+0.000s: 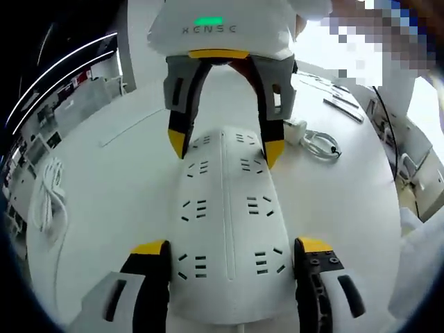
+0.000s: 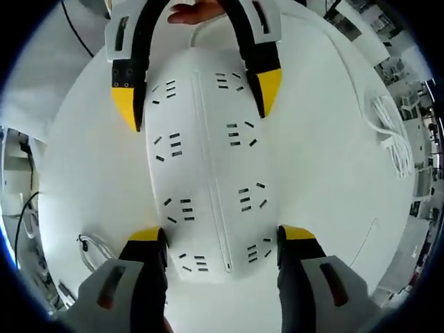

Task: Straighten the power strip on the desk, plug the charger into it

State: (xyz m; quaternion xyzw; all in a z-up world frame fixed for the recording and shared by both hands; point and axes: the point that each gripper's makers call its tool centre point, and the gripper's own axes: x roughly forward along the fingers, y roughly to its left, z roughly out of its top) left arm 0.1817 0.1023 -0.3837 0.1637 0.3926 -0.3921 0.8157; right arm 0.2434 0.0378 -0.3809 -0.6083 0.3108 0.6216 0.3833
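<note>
Power strip (image 1: 225,229) lies flat on the desk (image 1: 104,180). Left gripper (image 1: 229,253) and right gripper (image 2: 220,239) straddle opposite ends, jaws wide, gripping nothing. Close evenly, rotate together. Charger (image 1: 316,142) waits nearby.

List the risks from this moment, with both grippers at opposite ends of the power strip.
1. The left gripper and right gripper each straddle an end of the white power strip. Uneven turning could swing it rather than straighten it.
2. The white charger with its coiled cable lies close beside the strip's far end, so a swing might knock it away.
3. The bundled white cord lies off to the side; if it belongs to the strip, it may drag.
</note>
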